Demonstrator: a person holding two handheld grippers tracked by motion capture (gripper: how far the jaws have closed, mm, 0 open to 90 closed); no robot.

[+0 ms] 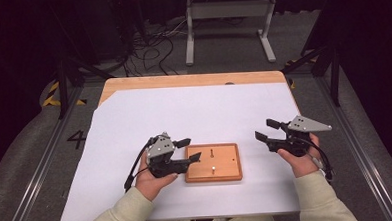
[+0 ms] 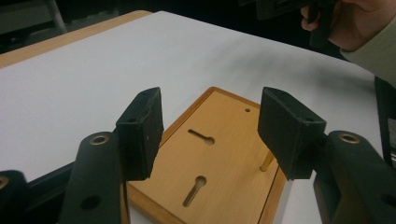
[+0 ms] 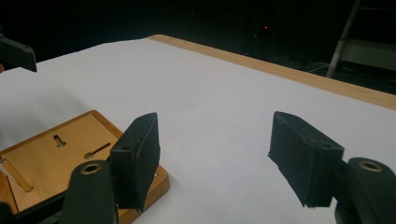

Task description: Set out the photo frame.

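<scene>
A flat wooden board with two keyhole slots and a short upright brass peg lies on the white sheet near the front. My left gripper hovers over the board's left edge, open, with nothing between its pads. In the left gripper view the board lies beyond and below the jaws. My right gripper hangs to the right of the board, open and empty, pointing left across the sheet. In the right gripper view the board and peg sit at the lower left.
A white sheet covers most of the wooden table. Behind the table a metal stand and loose cables are on the floor. The person's sleeves enter from the bottom edge.
</scene>
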